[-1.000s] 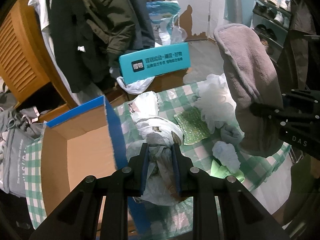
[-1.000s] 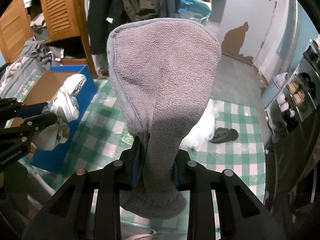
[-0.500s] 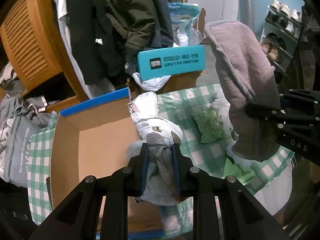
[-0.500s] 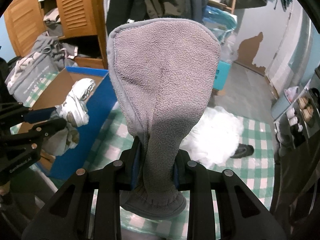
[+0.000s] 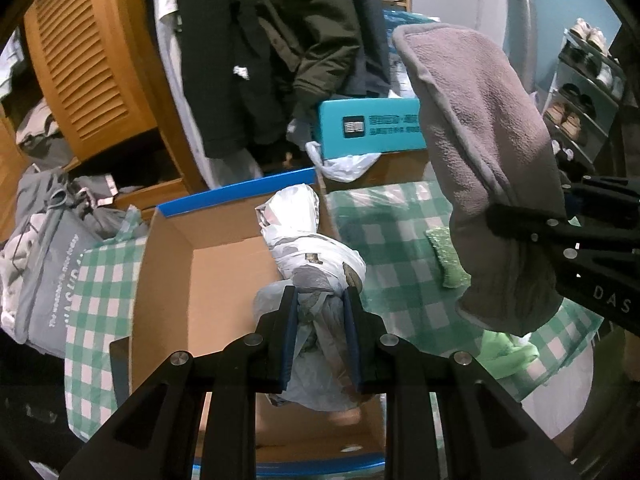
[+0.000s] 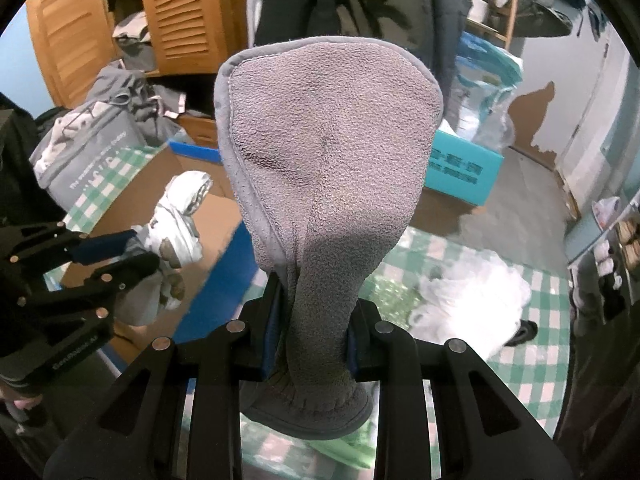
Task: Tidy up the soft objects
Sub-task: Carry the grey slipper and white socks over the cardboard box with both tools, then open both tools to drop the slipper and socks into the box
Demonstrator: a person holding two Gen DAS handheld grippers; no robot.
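Note:
My left gripper is shut on a knotted white plastic bag and holds it above the open cardboard box with a blue rim. The bag also shows in the right wrist view, with the left gripper over the box. My right gripper is shut on a grey fleece slipper, held upright above the green checked table. The slipper hangs to the right of the box in the left wrist view.
On the table lie a green glittery pad, a light green cloth, a white fluffy heap and a dark sock. A teal box stands behind. A grey bag sits left of the box.
Both grippers have moved left with their loads. The white bag has gone from above the table's edge to above the box, and the slipper has followed toward the box.

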